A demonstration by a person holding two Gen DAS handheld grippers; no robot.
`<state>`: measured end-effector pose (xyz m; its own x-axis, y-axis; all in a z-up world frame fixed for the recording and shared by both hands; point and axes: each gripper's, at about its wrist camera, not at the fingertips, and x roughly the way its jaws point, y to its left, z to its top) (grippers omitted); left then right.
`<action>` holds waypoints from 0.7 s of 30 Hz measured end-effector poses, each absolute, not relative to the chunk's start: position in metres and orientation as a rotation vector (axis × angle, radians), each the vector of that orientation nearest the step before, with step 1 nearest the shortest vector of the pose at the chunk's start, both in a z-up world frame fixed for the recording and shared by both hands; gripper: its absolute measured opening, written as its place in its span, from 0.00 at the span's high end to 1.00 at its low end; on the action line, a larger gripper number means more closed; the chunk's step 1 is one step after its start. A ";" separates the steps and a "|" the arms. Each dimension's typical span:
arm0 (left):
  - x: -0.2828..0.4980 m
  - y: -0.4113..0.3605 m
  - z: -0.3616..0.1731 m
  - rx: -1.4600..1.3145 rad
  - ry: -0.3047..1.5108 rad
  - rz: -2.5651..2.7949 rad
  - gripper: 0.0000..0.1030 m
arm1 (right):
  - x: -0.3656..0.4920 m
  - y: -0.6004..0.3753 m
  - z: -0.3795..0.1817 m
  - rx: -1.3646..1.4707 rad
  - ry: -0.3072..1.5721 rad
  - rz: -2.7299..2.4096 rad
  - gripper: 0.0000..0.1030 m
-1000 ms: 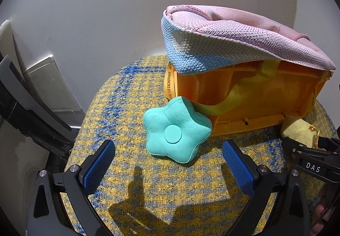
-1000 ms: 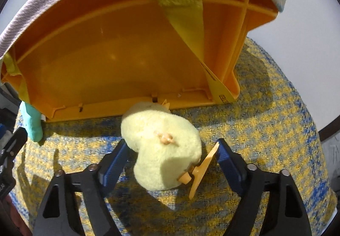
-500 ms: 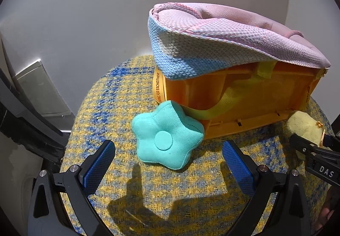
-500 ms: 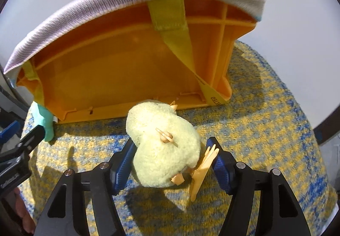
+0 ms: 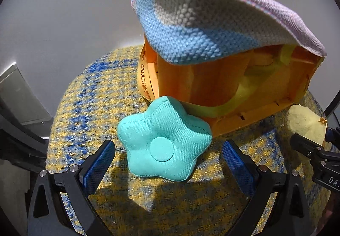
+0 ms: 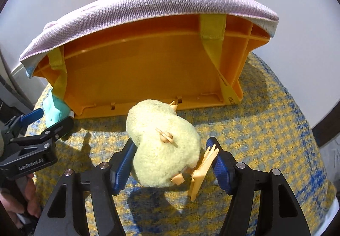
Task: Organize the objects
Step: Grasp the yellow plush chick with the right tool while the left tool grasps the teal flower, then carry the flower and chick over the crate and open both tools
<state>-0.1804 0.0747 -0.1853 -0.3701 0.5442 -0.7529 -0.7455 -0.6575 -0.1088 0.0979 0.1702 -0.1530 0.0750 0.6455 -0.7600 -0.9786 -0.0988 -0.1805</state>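
A teal star-shaped cushion point(image 5: 163, 143) lies on the yellow-and-blue woven seat point(image 5: 89, 108), leaning against an orange plastic box point(image 5: 233, 87). The box lies on its side with a pink and blue knitted cloth point(image 5: 201, 23) draped over it. My left gripper point(image 5: 167, 157) is open, its fingers on either side of the cushion's near edge. My right gripper point(image 6: 173, 163) is shut on a pale yellow plush chick point(image 6: 163, 144) with orange feet, held just above the seat in front of the box point(image 6: 148, 70). The chick also shows in the left wrist view point(image 5: 306, 123).
A white wall point(image 5: 74, 12) stands behind the seat. A grey ledge point(image 5: 17, 95) and dark frame sit at the left. The seat's rounded edge point(image 6: 308, 129) drops off at the right. A yellow strap point(image 6: 225, 85) hangs across the box.
My right gripper has closed on the chick and drawn it back from the box, slightly up. My left gripper has moved closer to the teal cushion, still open.
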 end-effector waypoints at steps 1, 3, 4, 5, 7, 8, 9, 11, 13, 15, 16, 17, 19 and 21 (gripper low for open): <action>-0.181 0.074 -0.187 -1.016 0.310 2.069 0.01 | 0.098 0.170 -0.153 -0.849 0.516 1.463 0.35; -0.183 0.073 -0.189 -1.018 0.291 2.063 0.02 | 0.099 0.170 -0.154 -0.852 0.519 1.457 0.35; -0.184 0.073 -0.190 -1.018 0.283 2.059 0.02 | 0.099 0.169 -0.155 -0.853 0.521 1.455 0.35; -0.185 0.073 -0.191 -1.017 0.276 2.054 0.04 | 0.099 0.168 -0.155 -0.854 0.523 1.452 0.35; -0.186 0.072 -0.194 -1.025 0.262 2.039 0.12 | 0.099 0.167 -0.155 -0.856 0.522 1.448 0.35; -0.187 0.073 -0.196 -1.033 0.259 2.033 0.23 | 0.100 0.166 -0.155 -0.857 0.520 1.446 0.35; -0.188 0.073 -0.197 -1.042 0.260 2.033 0.28 | 0.100 0.165 -0.155 -0.858 0.519 1.442 0.35; -0.188 0.071 -0.198 -1.048 0.246 2.031 0.29 | 0.100 0.164 -0.155 -0.859 0.519 1.436 0.35; -0.187 0.070 -0.198 -1.042 0.246 2.032 0.29 | 0.105 0.164 -0.155 -0.858 0.517 1.432 0.35; -0.186 0.069 -0.198 -1.039 0.246 2.034 0.31 | 0.105 0.162 -0.155 -0.858 0.512 1.429 0.35; -0.185 0.068 -0.198 -1.037 0.243 2.035 0.31 | 0.116 0.167 -0.155 -0.858 0.512 1.429 0.35; -0.184 0.067 -0.197 -1.033 0.239 2.037 0.32 | 0.116 0.165 -0.155 -0.858 0.510 1.429 0.35; -0.183 0.065 -0.196 -1.027 0.235 2.041 0.33 | 0.097 0.159 -0.151 -0.859 0.503 1.430 0.35; -0.179 0.063 -0.195 -1.026 0.245 2.045 0.34 | 0.096 0.156 -0.149 -0.858 0.494 1.432 0.35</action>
<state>-0.1793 0.0629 -0.1953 -0.3354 0.5832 -0.7398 -0.7413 -0.6480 -0.1748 0.0958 0.1556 -0.1486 0.1145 0.6473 -0.7536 -0.9742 -0.0755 -0.2128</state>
